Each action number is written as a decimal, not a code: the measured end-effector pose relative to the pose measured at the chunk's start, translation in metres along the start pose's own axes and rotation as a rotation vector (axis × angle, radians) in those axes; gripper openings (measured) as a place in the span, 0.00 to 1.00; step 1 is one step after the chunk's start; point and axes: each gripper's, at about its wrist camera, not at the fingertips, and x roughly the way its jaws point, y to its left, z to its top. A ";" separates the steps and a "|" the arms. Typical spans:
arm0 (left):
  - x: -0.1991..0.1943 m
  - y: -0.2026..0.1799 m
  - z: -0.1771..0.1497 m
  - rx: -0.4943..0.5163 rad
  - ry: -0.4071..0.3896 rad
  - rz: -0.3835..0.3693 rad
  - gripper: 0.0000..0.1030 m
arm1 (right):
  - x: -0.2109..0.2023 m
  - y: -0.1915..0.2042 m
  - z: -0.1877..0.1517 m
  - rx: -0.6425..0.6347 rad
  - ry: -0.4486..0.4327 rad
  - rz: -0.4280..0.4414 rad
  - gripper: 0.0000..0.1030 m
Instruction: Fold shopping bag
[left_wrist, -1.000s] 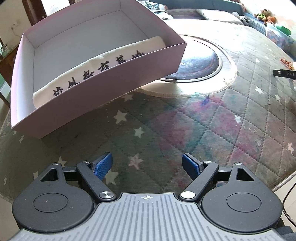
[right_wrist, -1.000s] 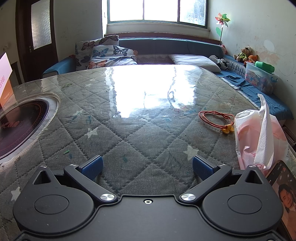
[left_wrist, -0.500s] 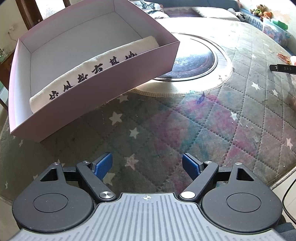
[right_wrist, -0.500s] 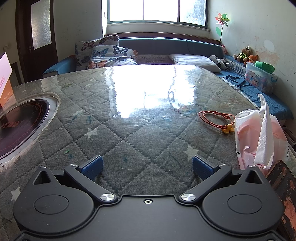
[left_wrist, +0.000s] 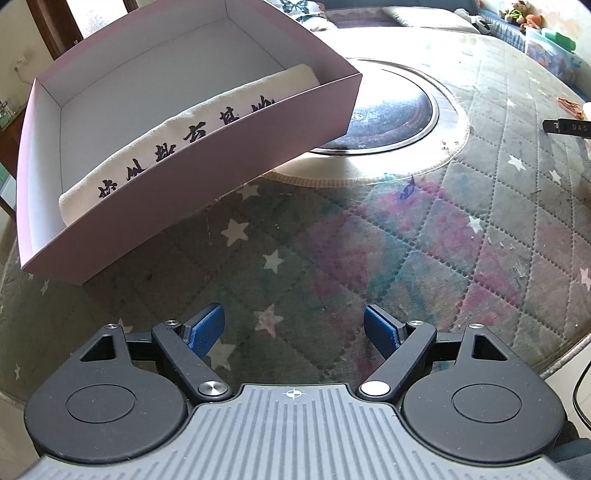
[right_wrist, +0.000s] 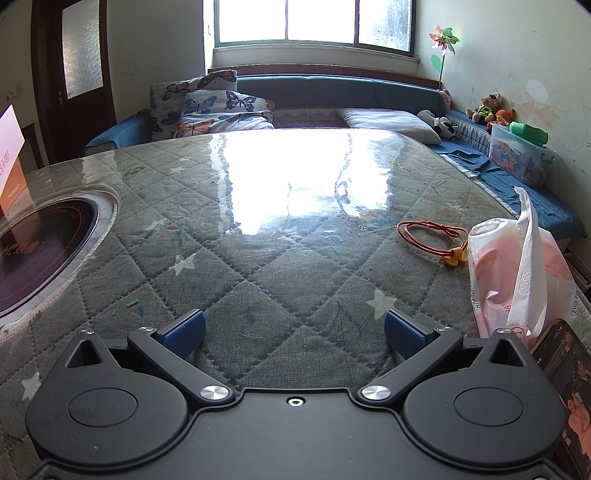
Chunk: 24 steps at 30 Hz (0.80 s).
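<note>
the left gripper (left_wrist: 293, 325) hangs over the quilted star-print table cover (left_wrist: 424, 251), its blue-padded fingers (left_wrist: 205, 326) spread wide with nothing between them. ahead and to its left a shallow pink cardboard box (left_wrist: 207, 173) sits on the table, one corner overlapping the round dark cooktop (left_wrist: 391, 114) set into the surface. inside the box, along its near wall, lies the folded white shopping bag (left_wrist: 177, 140) with black characters printed on it.

the right gripper (right_wrist: 293, 330) is likewise spread open and empty over a bare stretch of the same cover. to its right stand a pink-and-white tissue pack (right_wrist: 517, 269) with a sheet sticking up, a red cord loop (right_wrist: 424, 236) with a yellow piece just beside it, and a phone (right_wrist: 565, 369) at the frame edge. a sofa with butterfly cushions (right_wrist: 214, 110) runs beneath the window.
</note>
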 end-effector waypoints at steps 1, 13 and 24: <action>0.000 0.000 0.000 0.000 0.001 0.001 0.81 | 0.000 0.000 0.000 0.000 0.000 0.000 1.00; 0.004 0.022 -0.003 -0.041 0.006 0.020 0.84 | 0.000 0.000 0.000 0.000 0.000 0.000 1.00; 0.003 0.066 -0.017 -0.147 0.004 0.065 0.84 | 0.000 0.000 0.000 0.000 0.000 0.000 1.00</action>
